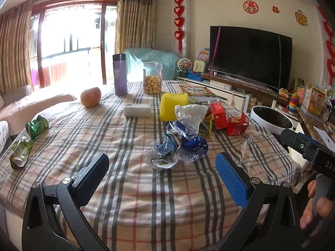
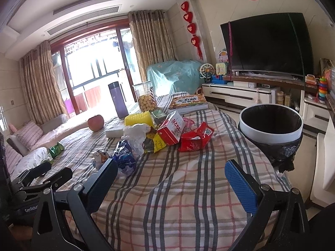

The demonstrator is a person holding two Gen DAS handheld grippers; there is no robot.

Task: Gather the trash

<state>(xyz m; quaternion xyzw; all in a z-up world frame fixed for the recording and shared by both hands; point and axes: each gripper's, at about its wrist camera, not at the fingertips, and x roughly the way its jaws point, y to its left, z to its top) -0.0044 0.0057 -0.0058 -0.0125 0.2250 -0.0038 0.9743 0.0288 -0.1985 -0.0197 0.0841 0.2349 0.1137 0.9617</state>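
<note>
A cream tablecloth (image 1: 136,198) plaid-striped in grey and pale red carries the colours here: beside a yellow ribbed foam block (image 1: 172,105) sit a red-and-white carton (image 2: 172,130) and a crumpled red wrapper (image 2: 195,140), with blue-and-silver foil wrappers (image 1: 184,144) in front of the block. Left of it lie a white block (image 1: 137,110), a red-orange apple (image 1: 90,96) and green wrappers (image 1: 36,126); behind it stands a purple flask (image 1: 120,75) with a black cap. Right of it, a white bin (image 2: 271,125) is lined in black.
</note>
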